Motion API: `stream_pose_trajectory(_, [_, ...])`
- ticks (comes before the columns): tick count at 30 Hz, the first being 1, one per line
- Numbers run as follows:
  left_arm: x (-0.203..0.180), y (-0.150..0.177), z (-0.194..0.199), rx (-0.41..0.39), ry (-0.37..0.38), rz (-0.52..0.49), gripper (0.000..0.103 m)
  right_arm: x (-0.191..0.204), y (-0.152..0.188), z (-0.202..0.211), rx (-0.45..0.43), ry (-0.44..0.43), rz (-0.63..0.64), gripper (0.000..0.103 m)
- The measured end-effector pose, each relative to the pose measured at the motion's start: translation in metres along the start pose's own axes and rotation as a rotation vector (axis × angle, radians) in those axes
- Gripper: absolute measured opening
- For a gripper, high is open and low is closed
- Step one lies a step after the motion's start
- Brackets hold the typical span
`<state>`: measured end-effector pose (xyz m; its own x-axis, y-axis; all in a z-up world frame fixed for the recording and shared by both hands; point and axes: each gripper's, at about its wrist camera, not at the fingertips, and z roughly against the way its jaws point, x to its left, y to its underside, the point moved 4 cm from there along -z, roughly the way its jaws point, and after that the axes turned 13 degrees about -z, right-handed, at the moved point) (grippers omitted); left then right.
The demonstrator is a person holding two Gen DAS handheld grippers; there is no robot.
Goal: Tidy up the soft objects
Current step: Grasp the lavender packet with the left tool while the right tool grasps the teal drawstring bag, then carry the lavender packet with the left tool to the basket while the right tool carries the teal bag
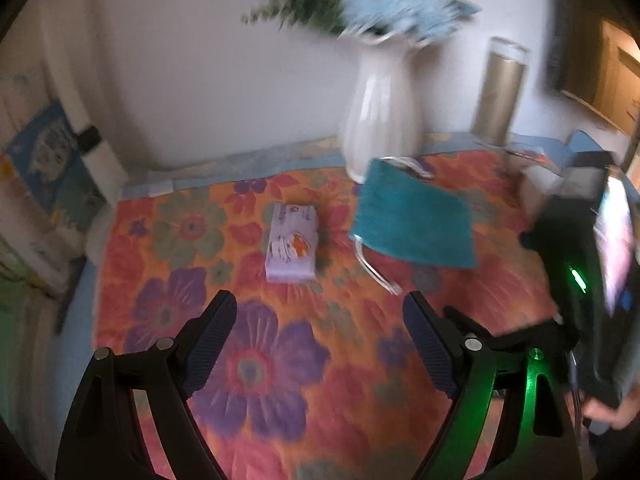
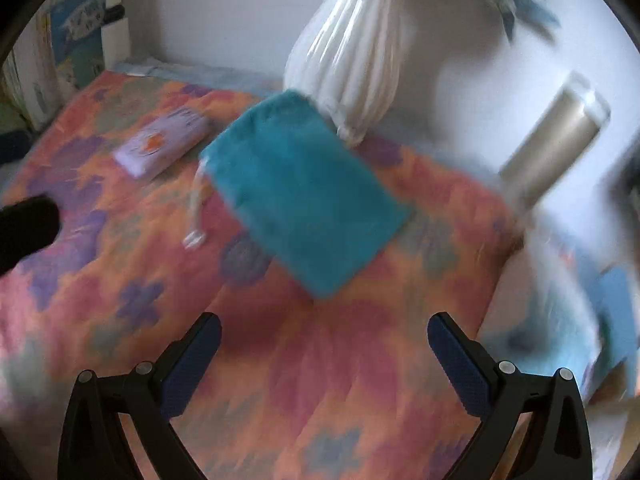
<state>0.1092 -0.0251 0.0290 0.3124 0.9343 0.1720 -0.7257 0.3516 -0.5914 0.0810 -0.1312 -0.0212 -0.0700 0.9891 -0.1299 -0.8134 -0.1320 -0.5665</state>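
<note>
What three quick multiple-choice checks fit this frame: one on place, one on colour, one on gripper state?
1. Where is the drawstring pouch?
A. Flat on the floral cloth, in front of the white vase
B. Inside the vase
C. Between the right gripper's fingers

2. What colour is the pouch?
A. Red
B. Teal
C. Black

3. How do the right gripper and left gripper stand?
A. Both shut on the pouch
B. One clamped on the tissue pack
C. Both open, nothing between the fingers

Answers: 1 A, it lies on the cloth by the vase's base; 2 B, the fabric is teal in both views; 3 C, only cloth shows between each pair of fingers.
</note>
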Motion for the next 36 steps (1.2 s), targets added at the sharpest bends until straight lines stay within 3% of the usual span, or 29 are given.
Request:
stream_pose_trajectory(3, [0.009, -0.007, -0.038, 0.019, 0.022, 0.047, 0.084, 0.012, -0.014, -0.006, -0.11, 0.04, 0.103, 0.103])
stream_pose_trajectory(7, [0.015, -0.013, -0.071, 0.043, -0.003, 0.058, 0.084, 0.021, -0.038, -0.017, -0.177, 0.077, 0.18, 0.103])
stream_pose_trajectory(12, [0.025, -0.008, -0.085, 0.042, 0.037, 0.11, 0.082, 0.01, -0.064, -0.036, -0.133, -0.08, 0.137, 0.103])
stream_pose_trajectory(16, [0.034, -0.004, -0.083, 0.023, 0.074, 0.15, 0.083, -0.007, -0.073, -0.05, -0.044, -0.242, 0.027, 0.102])
stream_pose_trajectory(17, [0.032, -0.004, -0.083, 0.022, 0.066, 0.145, 0.082, -0.011, -0.073, -0.05, -0.029, -0.281, 0.004, 0.098])
stream_pose_trajectory(19, [0.028, -0.003, -0.083, 0.029, 0.034, 0.119, 0.081, -0.02, -0.071, -0.048, -0.032, -0.342, -0.036, 0.071])
stream_pose_trajectory(21, [0.024, -0.003, -0.081, 0.023, 0.008, 0.097, 0.069, -0.026, -0.067, -0.039, -0.052, -0.366, -0.075, 0.05])
stream_pose_trajectory(22, [0.021, -0.003, -0.079, 0.015, -0.002, 0.084, 0.056, -0.031, -0.066, -0.037, -0.054, -0.389, -0.1, 0.039])
stream_pose_trajectory(23, [0.018, -0.004, -0.079, 0.012, -0.007, 0.076, 0.043, -0.037, -0.065, -0.034, -0.056, -0.409, -0.128, 0.033])
stream_pose_trajectory(24, [0.016, -0.005, -0.078, 0.007, -0.016, 0.066, 0.039, -0.041, -0.063, -0.031, -0.054, -0.431, -0.158, 0.026])
stream_pose_trajectory(30, [0.008, -0.002, -0.052, -0.089, -0.032, 0.053, 0.037, -0.051, -0.048, -0.011, -0.06, -0.574, -0.257, 0.021])
stream_pose_trajectory(33, [0.003, 0.007, -0.042, -0.077, -0.077, 0.037, 0.037, -0.045, -0.029, 0.007, -0.058, -0.59, -0.274, 0.021])
stream_pose_trajectory(36, [-0.009, 0.018, -0.023, -0.082, -0.046, 0.031, 0.037, -0.039, 0.0, 0.033, -0.061, -0.589, -0.286, 0.021])
